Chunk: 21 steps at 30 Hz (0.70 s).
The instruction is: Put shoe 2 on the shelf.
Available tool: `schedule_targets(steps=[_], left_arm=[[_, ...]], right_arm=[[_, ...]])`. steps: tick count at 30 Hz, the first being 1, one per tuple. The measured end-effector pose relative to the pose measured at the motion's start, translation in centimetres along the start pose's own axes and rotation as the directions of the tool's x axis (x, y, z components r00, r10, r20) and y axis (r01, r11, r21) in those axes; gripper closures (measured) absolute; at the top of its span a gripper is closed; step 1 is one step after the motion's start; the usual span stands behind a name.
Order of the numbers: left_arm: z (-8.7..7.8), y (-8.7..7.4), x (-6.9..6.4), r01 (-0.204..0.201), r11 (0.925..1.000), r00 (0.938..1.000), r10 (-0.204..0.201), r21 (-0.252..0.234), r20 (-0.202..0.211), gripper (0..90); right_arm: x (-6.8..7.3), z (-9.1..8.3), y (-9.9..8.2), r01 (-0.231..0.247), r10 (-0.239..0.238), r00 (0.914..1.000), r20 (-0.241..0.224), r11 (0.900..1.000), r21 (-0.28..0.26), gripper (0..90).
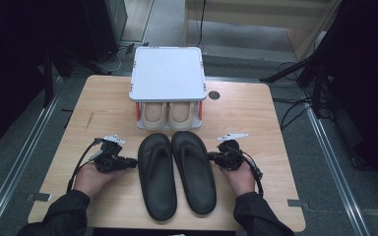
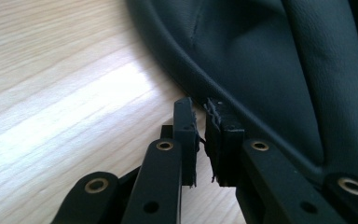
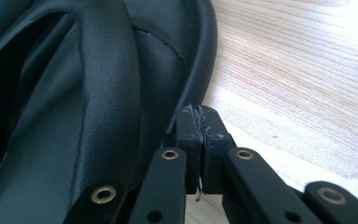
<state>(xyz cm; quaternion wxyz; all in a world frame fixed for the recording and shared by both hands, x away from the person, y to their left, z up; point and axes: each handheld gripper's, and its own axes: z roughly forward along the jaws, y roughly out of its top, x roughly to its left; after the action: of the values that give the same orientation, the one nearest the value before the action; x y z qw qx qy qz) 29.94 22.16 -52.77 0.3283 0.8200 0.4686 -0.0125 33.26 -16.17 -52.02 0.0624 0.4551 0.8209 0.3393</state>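
Two black flip-flop sandals lie side by side in the middle of the table, the left sandal (image 1: 156, 177) and the right sandal (image 1: 194, 172). My left gripper (image 1: 133, 163) lies low on the wood at the left sandal's outer edge. In the left gripper view the left gripper (image 2: 201, 105) has a narrow gap between its pads with nothing in it, and its tips sit just short of the sandal's rim (image 2: 261, 60). My right gripper (image 1: 210, 156) rests at the right sandal's outer edge. In the right gripper view its pads (image 3: 199, 112) are pressed together beside the sandal's rim (image 3: 102, 93), gripping nothing.
A white two-level shoe rack (image 1: 168, 73) stands at the table's far middle, with a beige pair of slippers (image 1: 167, 115) on its lower level. A small dark hole (image 1: 214, 95) is in the tabletop to the rack's right. Bare wood lies to both sides of the sandals.
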Motion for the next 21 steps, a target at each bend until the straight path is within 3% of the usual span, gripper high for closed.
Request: schedule_targets(steps=[7, 10, 12, 15, 21], left_arm=[[0.2, -0.1, -0.4, 0.003, 1.0, 0.9999, -0.003, -0.001, 0.014, 82.5], [-0.1, 0.0, -0.2, -0.002, 1.0, 0.9998, 0.002, 0.006, 0.018, 76.0], [-0.4, 0.1, 0.0, 0.013, 0.9997, 0.9993, -0.013, -0.021, 0.036, 70.3], [-1.1, 0.2, 0.0, 0.006, 0.9987, 0.9996, -0.004, -0.051, 0.028, 66.4], [-2.3, 0.1, 0.1, 0.01, 0.9953, 0.9992, -0.006, -0.097, 0.04, 55.7]], right_arm=[[0.0, 0.0, 0.0, -0.005, 0.005, 1.0, -0.002, 1.0, 0.001, 88.8], [0.0, 0.0, 0.0, -0.002, 0.002, 1.0, 0.006, 1.0, 0.0, 85.5], [-0.1, -0.2, 0.1, -0.011, 0.011, 0.9999, -0.001, 0.9998, -0.018, 84.2], [0.1, -1.1, 0.3, -0.018, 0.018, 0.9998, -0.001, 0.9977, -0.065, 82.7], [1.4, -3.1, 0.4, -0.017, 0.013, 0.9996, -0.025, 0.9855, -0.169, 79.2]])
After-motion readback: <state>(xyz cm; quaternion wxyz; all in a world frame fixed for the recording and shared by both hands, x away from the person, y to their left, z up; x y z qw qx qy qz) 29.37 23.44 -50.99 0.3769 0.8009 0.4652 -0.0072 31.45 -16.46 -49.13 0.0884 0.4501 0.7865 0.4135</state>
